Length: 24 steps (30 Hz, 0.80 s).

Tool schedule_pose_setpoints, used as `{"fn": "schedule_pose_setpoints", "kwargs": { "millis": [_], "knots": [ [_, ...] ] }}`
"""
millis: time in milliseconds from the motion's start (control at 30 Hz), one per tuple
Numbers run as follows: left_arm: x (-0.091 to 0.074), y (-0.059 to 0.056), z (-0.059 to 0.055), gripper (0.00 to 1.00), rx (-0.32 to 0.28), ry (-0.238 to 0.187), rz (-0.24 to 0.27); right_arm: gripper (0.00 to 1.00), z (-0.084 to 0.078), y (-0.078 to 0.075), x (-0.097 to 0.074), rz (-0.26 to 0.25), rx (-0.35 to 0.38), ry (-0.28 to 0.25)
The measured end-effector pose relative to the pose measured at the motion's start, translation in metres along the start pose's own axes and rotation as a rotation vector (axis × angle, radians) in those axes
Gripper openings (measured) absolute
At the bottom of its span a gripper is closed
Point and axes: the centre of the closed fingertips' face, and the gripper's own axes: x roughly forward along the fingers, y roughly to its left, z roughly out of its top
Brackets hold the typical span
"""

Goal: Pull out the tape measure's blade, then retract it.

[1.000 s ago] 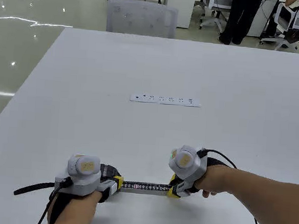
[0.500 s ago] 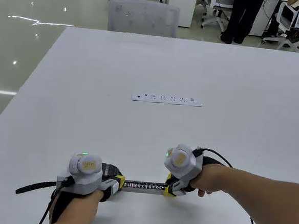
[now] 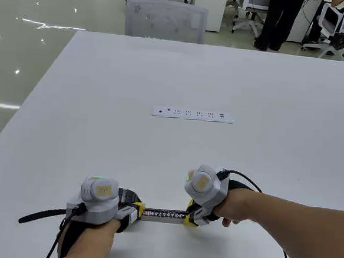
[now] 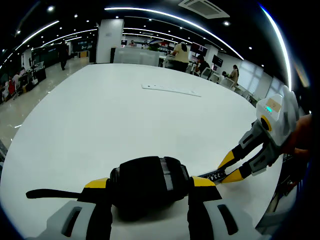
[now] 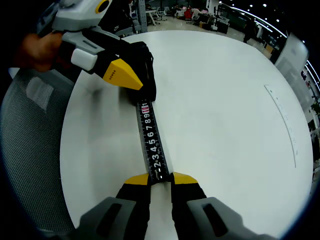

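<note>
The black tape measure case [image 4: 149,184] sits between my left gripper's [image 4: 150,182] yellow-tipped jaws, which are shut on it near the table's front edge [image 3: 126,207]. Its blade [image 5: 151,145] runs out a short way, digits up to about nine showing, to my right gripper [image 5: 160,177], which is shut on the blade's end. In the head view the blade [image 3: 163,213] spans the small gap between the left gripper [image 3: 132,212] and the right gripper [image 3: 187,218]. The case's black strap [image 3: 39,216] trails to the left.
A white power strip [image 3: 192,114] lies flat mid-table. The white table [image 3: 222,79] stretches far ahead with a grey chair [image 3: 165,19] at its far edge. Office chairs and a standing person [image 3: 280,18] are behind. A cable [image 3: 242,176] loops off the right gripper.
My right gripper has moved left toward the left gripper, and the exposed blade between them has grown shorter. The left gripper has stayed put.
</note>
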Motion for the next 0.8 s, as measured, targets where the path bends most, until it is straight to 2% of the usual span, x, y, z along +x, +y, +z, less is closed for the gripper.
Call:
{"fn": "schedule_pose_setpoints", "kwargs": {
  "millis": [100, 233, 800],
  "knots": [
    [0.000, 0.000, 0.000, 0.58, -0.005, 0.001, 0.003, 0.13, 0.003, 0.001, 0.000, 0.001, 0.016, -0.019],
    [0.000, 0.000, 0.000, 0.58, -0.007, 0.003, 0.007, 0.13, 0.008, 0.002, 0.003, 0.001, -0.002, -0.016],
    [0.000, 0.000, -0.001, 0.57, -0.008, 0.016, -0.003, 0.13, 0.022, 0.004, 0.011, 0.003, 0.002, -0.036]
  ]
}}
